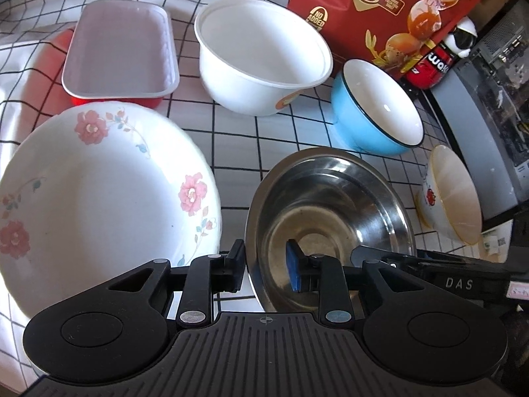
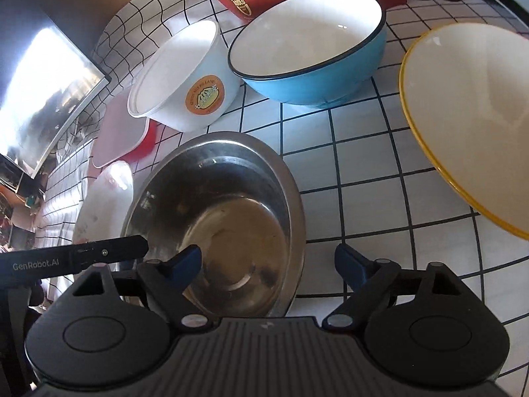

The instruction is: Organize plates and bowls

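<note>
Steel bowl (image 1: 327, 218) rim sits between both half-open grippers, left gripper (image 1: 264, 269) and right gripper (image 2: 267, 266), neither clamped, ready for lifting.

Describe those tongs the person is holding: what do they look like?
Both the left tongs and right tongs are matte black plastic with hinged linkage arms, silver rivets, round side discs and a ribbed grey base. The fingertips carry blue pads. One body reads "GenRobot.AI", the other "DAS".

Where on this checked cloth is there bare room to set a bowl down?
Best patch: between the steel bowl, blue bowl and yellow-rimmed bowl. A narrower strip runs between the floral plate and white tub. The back, by the red tray and red bag, is crowded.
</note>
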The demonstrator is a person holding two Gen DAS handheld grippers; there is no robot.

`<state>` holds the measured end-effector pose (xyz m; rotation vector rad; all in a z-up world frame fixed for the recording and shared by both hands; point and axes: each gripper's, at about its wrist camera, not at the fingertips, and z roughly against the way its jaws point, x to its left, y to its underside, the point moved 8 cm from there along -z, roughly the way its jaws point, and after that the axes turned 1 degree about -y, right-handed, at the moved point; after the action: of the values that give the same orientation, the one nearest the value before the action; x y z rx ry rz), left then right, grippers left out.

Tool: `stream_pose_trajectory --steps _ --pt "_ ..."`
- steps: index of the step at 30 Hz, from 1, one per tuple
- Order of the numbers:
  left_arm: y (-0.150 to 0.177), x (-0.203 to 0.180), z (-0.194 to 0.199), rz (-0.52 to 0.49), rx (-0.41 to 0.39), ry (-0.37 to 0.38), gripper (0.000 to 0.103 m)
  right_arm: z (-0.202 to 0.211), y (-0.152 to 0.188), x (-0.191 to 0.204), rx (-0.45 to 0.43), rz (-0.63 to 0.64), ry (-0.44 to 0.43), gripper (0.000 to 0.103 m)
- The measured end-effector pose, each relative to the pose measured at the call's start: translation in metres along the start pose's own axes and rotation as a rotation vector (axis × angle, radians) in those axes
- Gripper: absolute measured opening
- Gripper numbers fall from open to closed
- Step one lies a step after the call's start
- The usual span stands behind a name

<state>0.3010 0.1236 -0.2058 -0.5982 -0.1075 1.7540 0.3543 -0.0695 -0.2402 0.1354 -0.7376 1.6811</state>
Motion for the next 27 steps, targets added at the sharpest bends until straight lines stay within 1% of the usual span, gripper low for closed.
stream_pose_trajectory --steps 1,2,5,7,11,13,15,16,17,18,19,20,22,25,27 --pt "0.0 0.001 0.002 -0.001 -0.001 0.007 0.028 -0.001 -0.002 0.0 0.009 -0.008 -0.012 0.1" --pt "0.0 0.002 0.004 -0.004 -0.002 0.014 0.028 -0.003 -0.003 0.002 0.024 -0.016 -0.028 0.103" --pt "0.0 0.005 0.012 -0.004 -0.011 0.025 0.028 -0.008 -0.006 0.003 0.056 -0.034 -0.016 0.103" --pt "-0.001 0.007 0.015 -0.001 -0.017 0.029 0.028 -0.009 -0.006 0.004 0.06 -0.038 -0.005 0.103" --pt "-0.003 0.009 0.01 0.001 -0.02 0.014 0.028 -0.012 -0.003 0.011 0.068 0.042 0.042 0.103" --pt "-0.002 0.008 0.006 -0.002 -0.019 0.008 0.028 -0.01 -0.003 0.011 0.035 0.046 0.071 0.093" --pt "-0.001 0.004 0.001 -0.01 -0.014 0.011 0.028 -0.009 -0.001 0.015 0.008 0.085 0.105 0.088" --pt "-0.001 0.002 -0.002 -0.016 -0.009 0.012 0.028 -0.008 -0.001 0.016 -0.001 0.106 0.121 0.079" --pt "-0.001 -0.001 -0.004 -0.021 -0.005 0.012 0.029 -0.008 0.0 0.017 -0.005 0.128 0.137 0.071" --pt "-0.001 -0.003 -0.007 -0.032 -0.004 0.002 0.029 -0.009 -0.001 0.017 0.0 0.138 0.146 0.057" --pt "-0.001 -0.005 -0.008 -0.044 -0.005 -0.006 0.029 -0.008 -0.001 0.016 0.001 0.138 0.152 0.052" --pt "-0.001 -0.007 -0.009 -0.052 -0.004 -0.011 0.029 -0.007 -0.001 0.015 -0.001 0.131 0.159 0.05" --pt "-0.001 -0.011 -0.01 -0.058 0.004 -0.013 0.029 -0.003 -0.001 0.009 0.001 0.107 0.159 0.042" --pt "0.004 -0.02 -0.014 -0.072 0.034 0.002 0.03 0.004 0.004 -0.001 0.002 0.086 0.175 0.041" --pt "0.006 -0.025 -0.016 -0.096 0.045 -0.002 0.03 0.007 0.005 -0.005 0.004 0.082 0.187 0.041"
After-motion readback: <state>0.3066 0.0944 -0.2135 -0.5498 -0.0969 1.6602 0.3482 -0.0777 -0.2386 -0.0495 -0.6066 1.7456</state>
